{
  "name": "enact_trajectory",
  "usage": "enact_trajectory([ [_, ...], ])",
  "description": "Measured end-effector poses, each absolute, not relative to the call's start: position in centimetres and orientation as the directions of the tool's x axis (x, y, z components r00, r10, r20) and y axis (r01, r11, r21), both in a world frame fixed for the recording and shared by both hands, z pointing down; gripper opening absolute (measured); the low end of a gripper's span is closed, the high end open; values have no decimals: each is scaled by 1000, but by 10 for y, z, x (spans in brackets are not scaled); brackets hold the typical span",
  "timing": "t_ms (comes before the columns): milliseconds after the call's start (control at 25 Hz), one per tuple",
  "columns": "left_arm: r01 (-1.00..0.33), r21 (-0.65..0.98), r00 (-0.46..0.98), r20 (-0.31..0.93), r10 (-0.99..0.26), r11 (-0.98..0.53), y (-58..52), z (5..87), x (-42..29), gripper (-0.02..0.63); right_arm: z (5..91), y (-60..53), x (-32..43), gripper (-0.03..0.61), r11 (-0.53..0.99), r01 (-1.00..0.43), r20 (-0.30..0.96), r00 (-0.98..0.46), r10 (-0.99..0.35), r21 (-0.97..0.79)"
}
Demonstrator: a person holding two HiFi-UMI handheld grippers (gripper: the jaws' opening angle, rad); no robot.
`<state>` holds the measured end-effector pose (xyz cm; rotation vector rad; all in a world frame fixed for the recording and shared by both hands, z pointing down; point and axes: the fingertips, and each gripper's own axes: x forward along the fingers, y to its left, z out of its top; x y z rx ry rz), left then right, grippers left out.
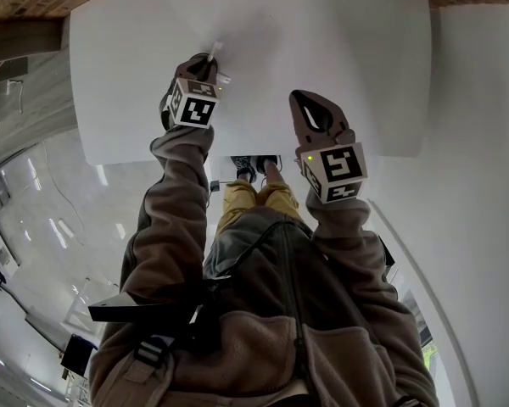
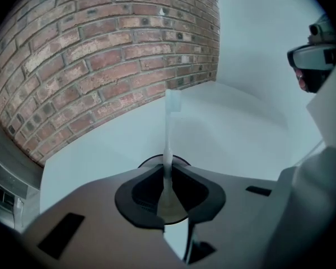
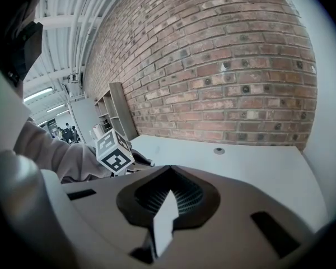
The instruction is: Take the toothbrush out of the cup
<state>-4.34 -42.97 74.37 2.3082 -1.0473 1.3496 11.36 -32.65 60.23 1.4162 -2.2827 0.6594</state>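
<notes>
The only print on show is the black-and-white square patterns on the marker cube (image 1: 192, 104) of the left gripper (image 2: 167, 171) and the one on the right gripper (image 1: 310, 102).

The toothbrush (image 2: 168, 142) is a pale, see-through white one with a slim neck and a small blocky head. The left jaws are clamped on its handle, and the head points off toward 12 o'clock in the left gripper view. Right behind those jaws there's a dark round rim of what looks like the cup (image 2: 147, 163), but none of the views show whether the handle end is clear of it. In the head view the toothbrush pokes out past the gripper over the white tabletop (image 1: 365, 49), at roughly 11 o'clock from the person.

The right jaws are pressed together with nothing in them, sitting over the tabletop at about 1 o'clock, well apart from the left gripper.

Other stuff: a brick wall (image 3: 224, 66) at the far edge of the tabletop, a small round grommet (image 3: 219, 150) and a shelf unit (image 3: 119, 114) off to 9 o'clock.
</notes>
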Motion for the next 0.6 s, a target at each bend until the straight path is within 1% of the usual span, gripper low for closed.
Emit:
enact_trajectory([
  [160, -699, -132, 315, 825, -469, -702, -431, 737, -44, 49, 598, -322, 112, 1, 383, -905, 539, -419, -730, -185],
  [320, -728, -132, 351, 771, -531, -673, -429, 707, -41, 48, 592, -314, 114, 2, 373, -910, 533, -410, -740, -181],
  [400, -758, -110, 378, 729, -571, -643, -427, 681, -42, 48, 583, -313, 111, 2, 375, -911, 520, -408, -750, -173],
  [520, -797, -69, 432, 629, -646, -600, -429, 630, -43, 48, 561, -319, 104, 0, 390, -909, 475, -412, -778, -148],
  [600, -806, -41, 466, 572, -676, -590, -420, 598, -43, 48, 545, -317, 97, 2, 396, -908, 451, -413, -791, -137],
])
